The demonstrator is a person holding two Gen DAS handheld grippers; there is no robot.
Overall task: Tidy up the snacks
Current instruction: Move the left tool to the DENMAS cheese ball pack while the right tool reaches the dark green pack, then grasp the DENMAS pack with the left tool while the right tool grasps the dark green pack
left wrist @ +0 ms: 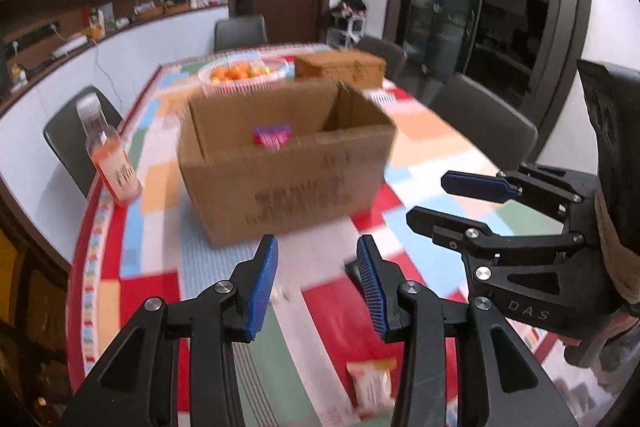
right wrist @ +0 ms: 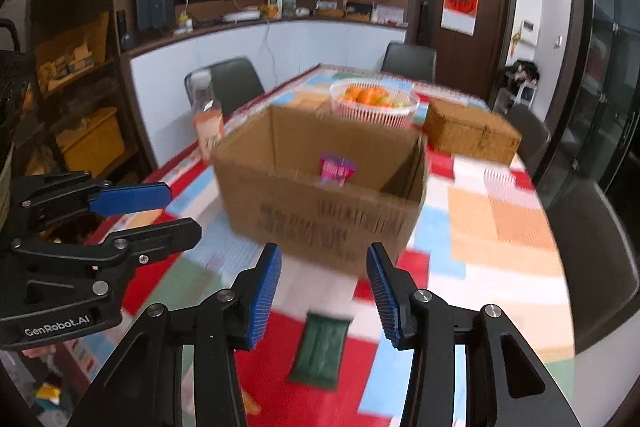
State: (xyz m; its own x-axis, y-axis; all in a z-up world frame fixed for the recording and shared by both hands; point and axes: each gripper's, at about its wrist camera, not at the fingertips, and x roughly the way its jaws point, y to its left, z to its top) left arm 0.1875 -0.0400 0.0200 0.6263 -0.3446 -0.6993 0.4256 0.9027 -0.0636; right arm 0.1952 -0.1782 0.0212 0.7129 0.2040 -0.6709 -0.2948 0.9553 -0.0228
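Snack packets, a green one (right wrist: 320, 353) and an orange one (left wrist: 370, 385), lie near both empty, part-open grippers (left wrist: 316, 283) (right wrist: 322, 289) before the cardboard box (left wrist: 286, 171); probably light, crinkly, best pinched at mid-body.

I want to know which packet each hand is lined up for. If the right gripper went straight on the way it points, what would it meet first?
Most likely the dark green snack packet on the tablecloth, lying between the open right gripper fingers, short of the cardboard box. Blur leaves depth unsure.
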